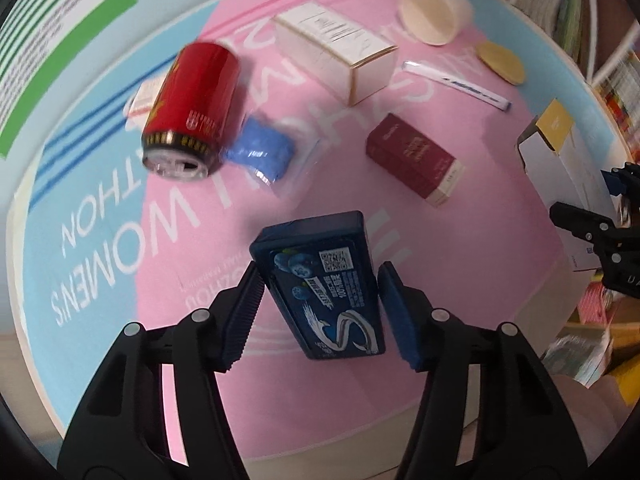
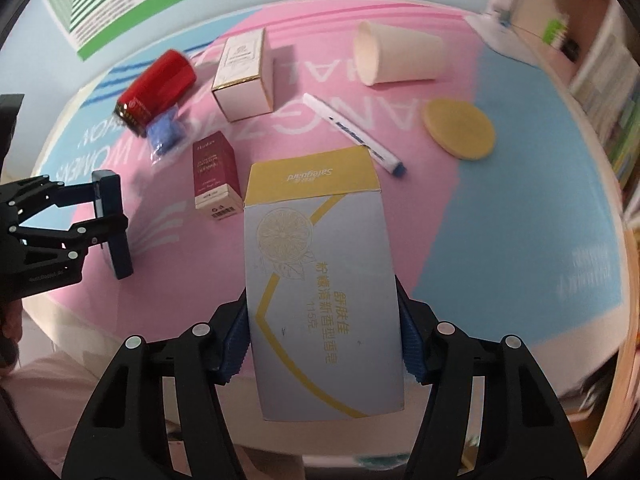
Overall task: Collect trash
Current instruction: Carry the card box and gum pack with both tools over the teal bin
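Both grippers are loaded at once here: the left gripper (image 1: 320,308) has its blue pads pressed against the sides of a dark blue gum box (image 1: 320,284), which sits low in the centre of the left wrist view, lifted clear of the pink and blue table mat (image 1: 100,240). Over in the right wrist view, the right gripper (image 2: 322,340) is clamped on a tall white and yellow soap carton (image 2: 320,272), filling the lower middle of the frame, also held off the surface. So two pieces are in hand, but neither has gone anywhere yet; no bin or bag shows in either picture, so where they end up cannot be told. And there is plenty left on the mat. A red can (image 1: 192,112) lies on its side in the upper left of the left view, touching a crumpled blue wrapper (image 1: 260,152) just to its right. A white box (image 1: 336,52) sits at top centre, a paper cup (image 2: 396,56) lies tipped over in the upper right of the right view, and a round beige disc (image 2: 460,128) rests below it. A white marker pen (image 2: 352,132) lies diagonally across the middle, and a dark red box (image 2: 214,176) lies flat at centre left. By this reckoning the collecting is at an early stage, with most of the litter untouched.
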The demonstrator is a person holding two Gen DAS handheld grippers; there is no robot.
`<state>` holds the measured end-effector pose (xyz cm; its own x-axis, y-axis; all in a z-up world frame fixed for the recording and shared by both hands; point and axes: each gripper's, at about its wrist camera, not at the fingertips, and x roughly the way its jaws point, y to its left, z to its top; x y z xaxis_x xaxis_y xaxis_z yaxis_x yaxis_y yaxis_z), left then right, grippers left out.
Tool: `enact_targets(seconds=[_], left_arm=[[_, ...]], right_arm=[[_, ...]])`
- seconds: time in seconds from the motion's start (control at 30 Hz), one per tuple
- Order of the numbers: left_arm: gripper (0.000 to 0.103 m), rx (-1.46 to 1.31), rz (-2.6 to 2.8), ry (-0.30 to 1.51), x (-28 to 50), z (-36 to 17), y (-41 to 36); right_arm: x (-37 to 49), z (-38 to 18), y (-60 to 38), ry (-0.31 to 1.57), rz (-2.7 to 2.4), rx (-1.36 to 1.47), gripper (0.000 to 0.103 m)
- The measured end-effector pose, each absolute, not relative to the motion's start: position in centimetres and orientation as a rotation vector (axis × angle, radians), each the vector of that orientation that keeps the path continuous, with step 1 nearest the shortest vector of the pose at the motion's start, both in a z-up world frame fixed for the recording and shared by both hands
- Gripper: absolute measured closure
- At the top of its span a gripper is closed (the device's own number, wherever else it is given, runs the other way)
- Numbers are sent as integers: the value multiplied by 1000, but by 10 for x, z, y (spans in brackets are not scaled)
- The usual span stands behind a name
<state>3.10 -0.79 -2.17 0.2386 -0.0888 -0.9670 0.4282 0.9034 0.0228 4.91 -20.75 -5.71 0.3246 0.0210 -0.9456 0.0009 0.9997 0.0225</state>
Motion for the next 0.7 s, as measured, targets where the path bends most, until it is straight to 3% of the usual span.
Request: enact_targets(seconds=[0.7], left_arm=[[52, 782, -876, 1024, -78, 15, -144]], right_arm=[[-178, -28, -262, 1076, -544, 437, 41]])
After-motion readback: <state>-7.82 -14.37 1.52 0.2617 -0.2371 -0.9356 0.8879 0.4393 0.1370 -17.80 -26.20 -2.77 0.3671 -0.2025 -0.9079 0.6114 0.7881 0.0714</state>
